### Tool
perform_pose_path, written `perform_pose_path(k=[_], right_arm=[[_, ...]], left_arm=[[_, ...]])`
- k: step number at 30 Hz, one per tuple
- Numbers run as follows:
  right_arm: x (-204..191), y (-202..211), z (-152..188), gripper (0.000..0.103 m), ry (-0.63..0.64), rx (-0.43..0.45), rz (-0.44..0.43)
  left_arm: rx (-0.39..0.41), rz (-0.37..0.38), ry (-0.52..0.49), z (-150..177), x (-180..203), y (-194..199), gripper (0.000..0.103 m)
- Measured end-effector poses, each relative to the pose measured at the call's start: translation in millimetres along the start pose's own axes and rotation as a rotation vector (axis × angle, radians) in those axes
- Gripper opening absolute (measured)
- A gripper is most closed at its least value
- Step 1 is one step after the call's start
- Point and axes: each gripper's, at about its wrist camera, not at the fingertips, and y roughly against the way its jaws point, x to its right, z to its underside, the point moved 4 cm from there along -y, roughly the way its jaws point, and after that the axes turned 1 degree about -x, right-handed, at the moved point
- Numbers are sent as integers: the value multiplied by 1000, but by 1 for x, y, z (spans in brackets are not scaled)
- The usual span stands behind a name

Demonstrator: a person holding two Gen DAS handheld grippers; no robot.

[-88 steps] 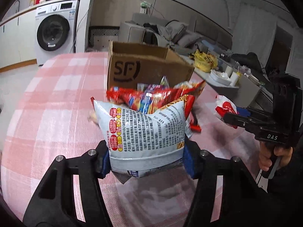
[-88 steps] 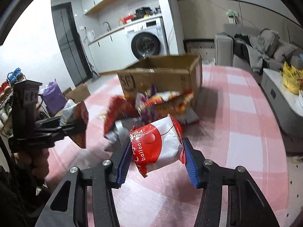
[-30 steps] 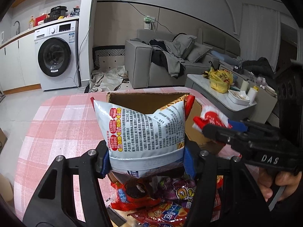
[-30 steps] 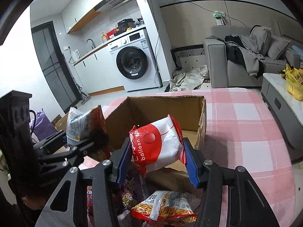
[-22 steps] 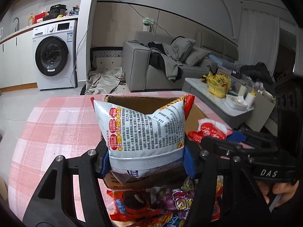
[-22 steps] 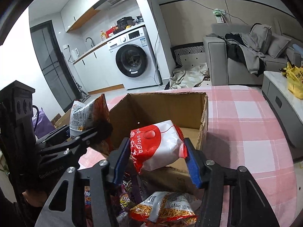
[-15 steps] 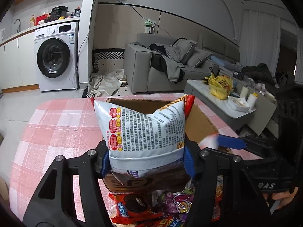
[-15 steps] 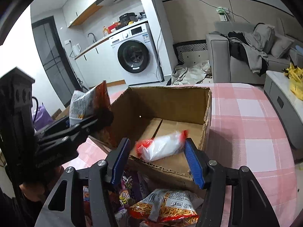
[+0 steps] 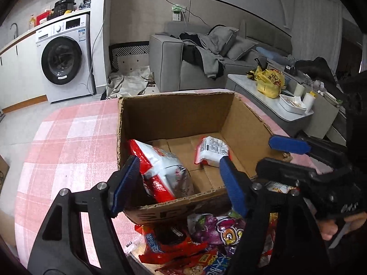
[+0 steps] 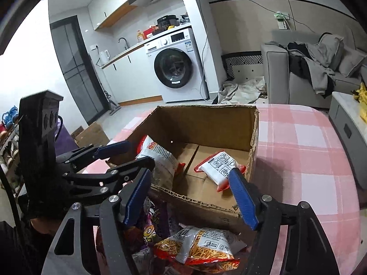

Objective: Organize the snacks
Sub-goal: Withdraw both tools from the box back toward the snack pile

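Inside cardboard box: large silver-red bag, small white-red pack. Left hand-held gripper and right hand-held gripper just opening, empty. Loose snacks below, partly hidden

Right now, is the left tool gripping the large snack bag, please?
No, the left tool stands open, and the large snack bag lies inside the cardboard box.

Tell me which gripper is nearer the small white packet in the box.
Right. The right gripper hangs open over the box's near right corner, just above the small white packet. The left gripper is open over the near left corner, above the bigger bag.
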Motion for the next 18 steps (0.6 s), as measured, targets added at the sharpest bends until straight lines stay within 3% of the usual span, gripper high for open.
perform_pose_path(k=[10, 14, 17, 18], right_arm=[[5, -3, -6, 74, 15, 11, 29], [-2, 8, -8, 96, 39, 61, 49], [-6, 23, -7, 103, 42, 95, 73], [-7, 26, -6, 103, 36, 97, 77]], left_arm=[[-12, -10, -7, 7, 8, 14, 75], [17, -17, -7, 10, 5, 34, 83], [43, -48, -3, 13, 1, 56, 90], [49, -53, -1, 14, -1, 62, 97]])
